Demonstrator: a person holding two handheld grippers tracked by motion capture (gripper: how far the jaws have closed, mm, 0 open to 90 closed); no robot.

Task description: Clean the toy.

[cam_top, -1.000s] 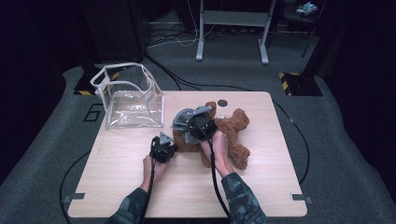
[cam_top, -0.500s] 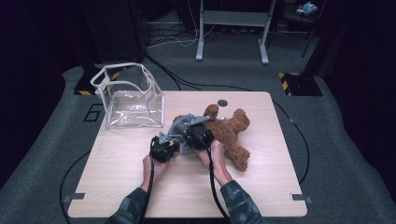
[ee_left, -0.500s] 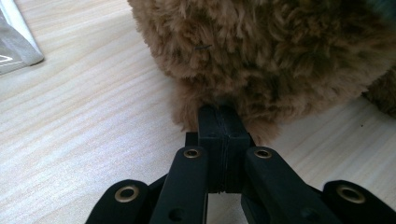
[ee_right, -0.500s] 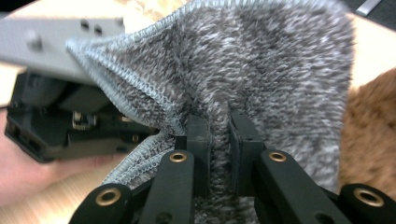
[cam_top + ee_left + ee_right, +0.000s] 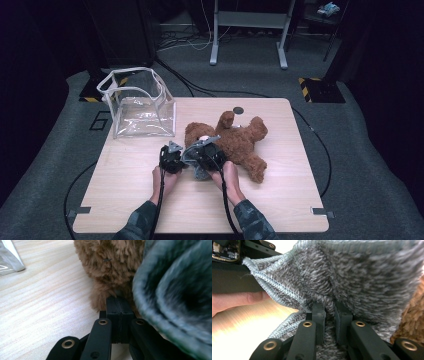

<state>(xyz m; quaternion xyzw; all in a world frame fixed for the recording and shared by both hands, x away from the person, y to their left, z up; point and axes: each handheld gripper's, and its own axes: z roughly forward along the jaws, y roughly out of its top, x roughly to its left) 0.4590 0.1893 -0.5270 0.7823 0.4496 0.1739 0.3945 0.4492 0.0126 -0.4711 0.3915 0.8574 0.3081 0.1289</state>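
A brown teddy bear [image 5: 240, 142] lies on its back mid-table. A grey knit cloth [image 5: 194, 160] hangs bunched between my two grippers, just in front of the bear's head. My right gripper [image 5: 207, 152] is shut on a fold of the cloth [image 5: 362, 277], which wraps over its tips [image 5: 329, 308]. My left gripper [image 5: 171, 157] sits close to its left. Its jaws [image 5: 117, 301] are pressed together against the bear's fur [image 5: 112, 265], with a sliver of grey at their tips. The cloth [image 5: 175, 290] bulges at that view's right, and one hemmed corner [image 5: 249, 263] is pulled taut towards the left gripper.
A clear plastic bag [image 5: 140, 102] with white trim stands open at the table's back left. A small dark disc [image 5: 238, 110] lies near the back edge. Black cables trail off the front edge. Bare wood stretches left and in front of the grippers.
My right gripper has come down and towards the table's front with the cloth, from over the bear's head to beside the left gripper. The left gripper has stayed put.
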